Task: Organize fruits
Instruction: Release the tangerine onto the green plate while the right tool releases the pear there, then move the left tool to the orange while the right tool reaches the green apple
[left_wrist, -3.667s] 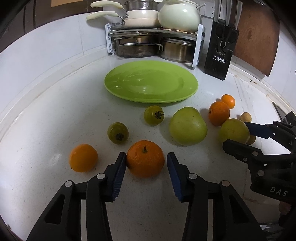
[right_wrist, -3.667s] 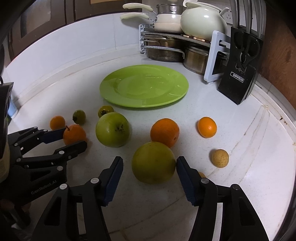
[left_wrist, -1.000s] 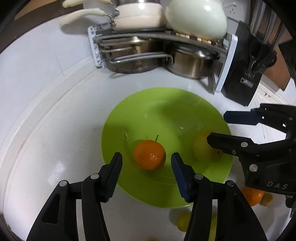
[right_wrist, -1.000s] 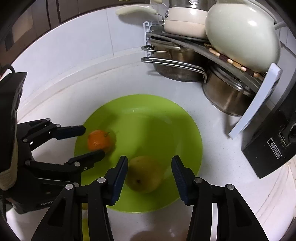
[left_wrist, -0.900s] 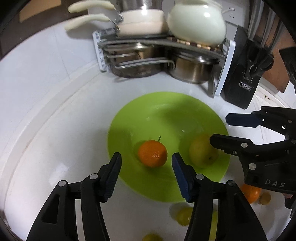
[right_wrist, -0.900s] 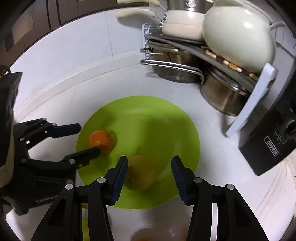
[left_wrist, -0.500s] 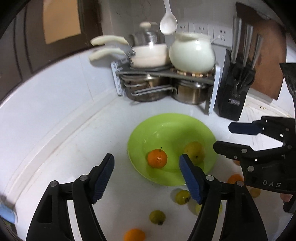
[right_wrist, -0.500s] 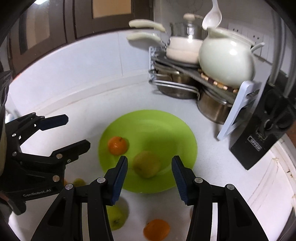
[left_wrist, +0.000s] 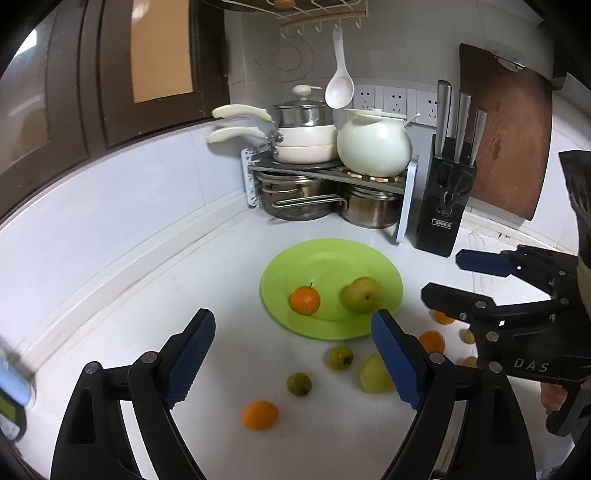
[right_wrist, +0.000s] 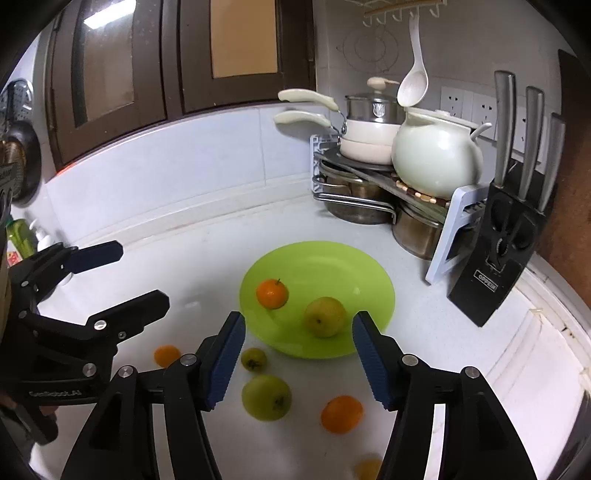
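Your left hand-held gripper (left_wrist: 293, 354) was wide open, nothing between its blue pads (left_wrist: 194, 356), raised above the white counter (left_wrist: 129, 317). Your right hand-held gripper (right_wrist: 298, 360) was open and empty too, hovering beside it. Nearest on the counter in the left view: a loose orange (left_wrist: 259, 415), blurred. Just past it sat two small green fruits (left_wrist: 299, 384), apart from each other, and a bigger green apple (left_wrist: 375, 374) partly behind the left gripper's right pad. More oranges (left_wrist: 431, 340) lay to the right, partly hidden by the right gripper. Right view showed the same apple with another orange (right_wrist: 341, 413) near it. Further out, the green plate (left_wrist: 332, 258) held a stemmed orange (left_wrist: 304, 300) on its left side and a yellow-green apple (left_wrist: 362, 294) on its right, close together but not touching. Behind the plate: pot rack (left_wrist: 325, 173) in the corner with steel pots under, cream pans and a white pot (left_wrist: 373, 147) on top. A black knife block (left_wrist: 445, 206) stood right of the rack, and a white ladle (left_wrist: 340, 88) hung from wall hooks.
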